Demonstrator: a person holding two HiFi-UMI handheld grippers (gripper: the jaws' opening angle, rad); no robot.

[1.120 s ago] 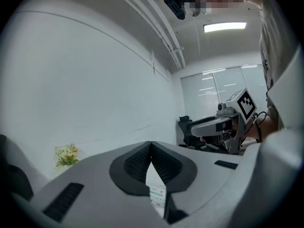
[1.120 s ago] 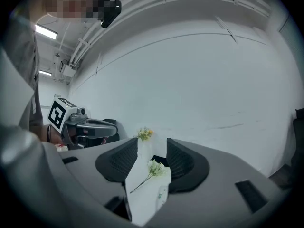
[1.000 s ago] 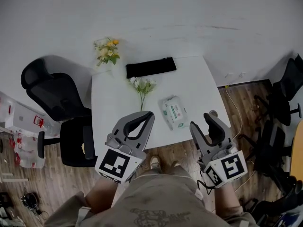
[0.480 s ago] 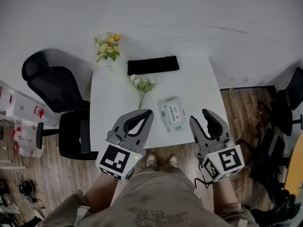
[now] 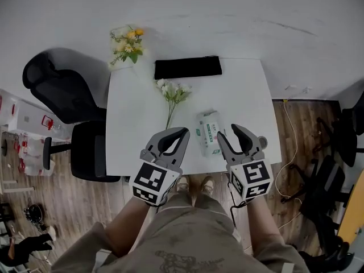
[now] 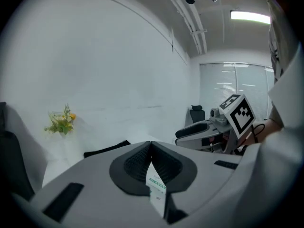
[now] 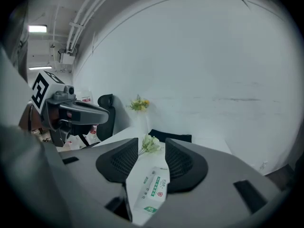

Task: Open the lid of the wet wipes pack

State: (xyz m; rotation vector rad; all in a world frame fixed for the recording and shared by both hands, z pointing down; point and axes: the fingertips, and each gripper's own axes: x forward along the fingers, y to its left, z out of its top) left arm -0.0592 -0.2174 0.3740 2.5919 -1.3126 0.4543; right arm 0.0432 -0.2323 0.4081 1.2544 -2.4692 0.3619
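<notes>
The wet wipes pack [image 5: 209, 132], white with green print, lies flat near the front edge of the white table [image 5: 136, 135]. My left gripper [image 5: 182, 133] hovers just left of the pack, its jaws closed tip to tip with nothing held. On the pack's right, my right gripper [image 5: 227, 131] stands open and apart from it. In the left gripper view only a sliver of the pack [image 6: 156, 184] shows below the shut gripper [image 6: 151, 144]. The right gripper view has the pack [image 7: 151, 189] lying ahead in the gap of the open gripper [image 7: 151, 144].
A black flat pouch [image 5: 187, 67] lies at the table's far edge. A white flower sprig [image 5: 172, 95] rests mid-table, and yellow flowers [image 5: 126, 43] stand at the far left corner. A black office chair [image 5: 62, 95] sits left of the table, another chair [image 5: 347, 129] at the right.
Both grippers have moved forward over the table's front edge and closer together, now flanking the wipes pack. Their jaw states look unchanged.
</notes>
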